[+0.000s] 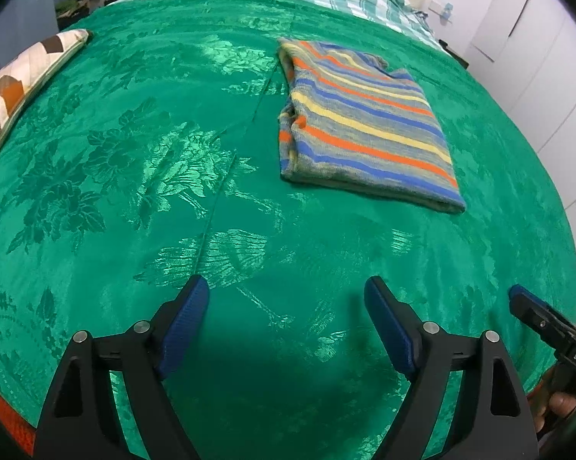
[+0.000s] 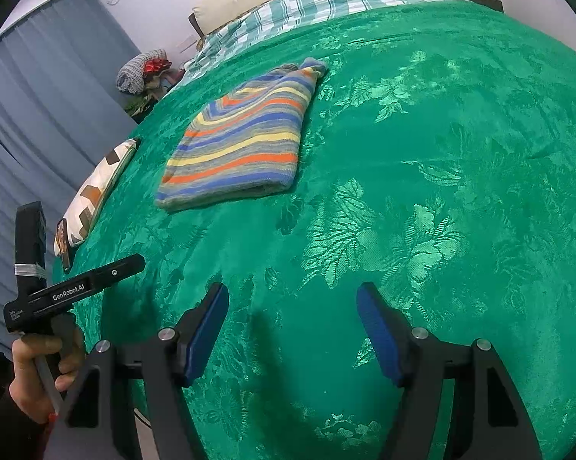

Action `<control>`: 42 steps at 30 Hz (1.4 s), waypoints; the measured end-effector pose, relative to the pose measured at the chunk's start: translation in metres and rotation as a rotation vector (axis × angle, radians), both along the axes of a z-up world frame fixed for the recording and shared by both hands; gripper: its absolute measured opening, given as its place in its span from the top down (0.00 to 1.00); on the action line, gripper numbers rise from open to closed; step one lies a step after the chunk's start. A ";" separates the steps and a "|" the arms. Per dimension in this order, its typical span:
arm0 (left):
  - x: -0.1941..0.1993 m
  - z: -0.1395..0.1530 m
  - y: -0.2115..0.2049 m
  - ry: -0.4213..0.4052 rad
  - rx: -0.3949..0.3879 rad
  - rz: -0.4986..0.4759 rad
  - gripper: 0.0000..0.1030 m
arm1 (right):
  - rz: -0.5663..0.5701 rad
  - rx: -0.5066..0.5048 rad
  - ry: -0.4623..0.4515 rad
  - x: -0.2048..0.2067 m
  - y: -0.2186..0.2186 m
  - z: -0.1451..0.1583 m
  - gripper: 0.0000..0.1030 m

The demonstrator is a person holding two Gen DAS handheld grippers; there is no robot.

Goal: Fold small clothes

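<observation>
Striped knitted garment [image 1: 364, 122] lay folded on the green floral bedspread [image 1: 134, 153]. Left gripper [image 1: 286, 299] and right gripper [image 2: 292, 306] hovered nearby, fingers apart, holding nothing

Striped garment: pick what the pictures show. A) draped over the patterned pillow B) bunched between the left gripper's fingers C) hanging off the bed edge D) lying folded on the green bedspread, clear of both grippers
D: the striped garment lies folded flat on the green bedspread, with both grippers open and empty nearer the camera.

a small knit garment [image 1: 364, 126] with grey, blue, orange and yellow stripes lies folded into a flat rectangle on the bed. it sits well ahead of both open tongs, untouched, right of the left pair [image 1: 286, 295] and left of the right pair [image 2: 291, 303].
</observation>
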State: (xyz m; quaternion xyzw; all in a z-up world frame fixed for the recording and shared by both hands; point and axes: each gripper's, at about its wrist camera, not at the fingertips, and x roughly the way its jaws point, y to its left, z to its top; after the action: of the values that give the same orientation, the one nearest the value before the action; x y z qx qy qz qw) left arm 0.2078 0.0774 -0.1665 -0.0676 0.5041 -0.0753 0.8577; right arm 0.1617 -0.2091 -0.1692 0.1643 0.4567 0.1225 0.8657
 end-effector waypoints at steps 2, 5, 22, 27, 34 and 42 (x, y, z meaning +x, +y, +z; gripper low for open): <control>0.001 0.000 0.000 0.003 -0.003 0.001 0.17 | 0.001 0.000 -0.002 0.000 0.000 -0.001 0.33; 0.002 -0.001 0.000 0.007 -0.006 -0.001 0.16 | 0.000 0.003 0.001 0.000 -0.001 -0.001 0.33; 0.100 0.018 0.038 0.045 -0.316 0.021 0.13 | -0.027 0.165 -0.044 0.096 -0.022 0.026 0.29; 0.179 0.006 0.022 0.091 -0.271 -0.020 0.24 | -0.028 0.304 0.020 0.189 -0.028 0.009 0.28; 0.215 -0.021 0.002 0.157 -0.268 -0.058 0.75 | -0.003 0.474 0.135 0.254 -0.008 -0.046 0.59; 0.206 0.005 -0.020 0.103 -0.195 -0.079 0.87 | 0.072 0.269 0.049 0.249 0.022 0.002 0.77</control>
State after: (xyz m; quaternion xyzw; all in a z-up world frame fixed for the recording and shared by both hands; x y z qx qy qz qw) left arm 0.4137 0.0576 -0.1613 -0.1344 0.5400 -0.1543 0.8164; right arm 0.4103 -0.1870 -0.1671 0.2651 0.4630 0.2097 0.8194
